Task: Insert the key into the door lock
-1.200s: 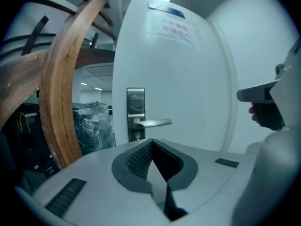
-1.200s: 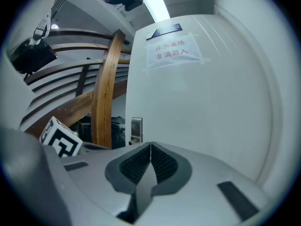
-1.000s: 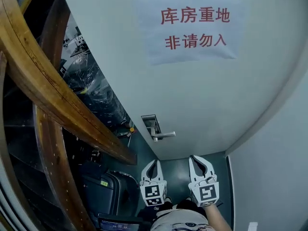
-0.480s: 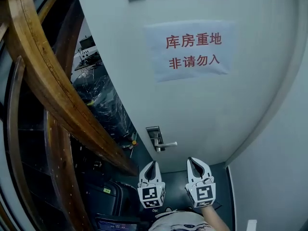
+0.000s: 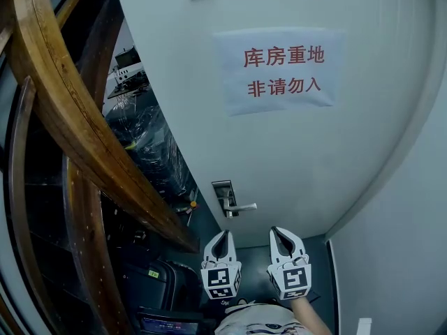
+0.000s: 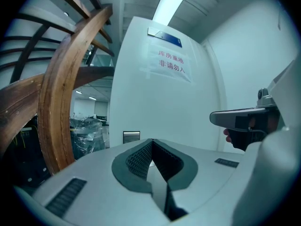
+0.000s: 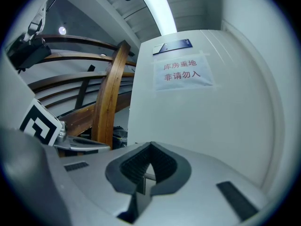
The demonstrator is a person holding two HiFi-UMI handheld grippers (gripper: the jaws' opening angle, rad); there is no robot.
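Student: What does the door lock [image 5: 225, 197] look like, and where is it?
Tutor: It is a narrow silver plate with a lever handle [image 5: 244, 206] pointing right. It sits at the white door's [image 5: 300, 159] left edge, just above your grippers and clear of both.
Student: And the jaws?
Tutor: Your left gripper [image 5: 224, 233] and right gripper [image 5: 278, 232] are both closed, tips meeting.

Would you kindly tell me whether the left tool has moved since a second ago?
Yes. In the head view the left tool has risen toward the door handle; the gap beneath the handle has narrowed.
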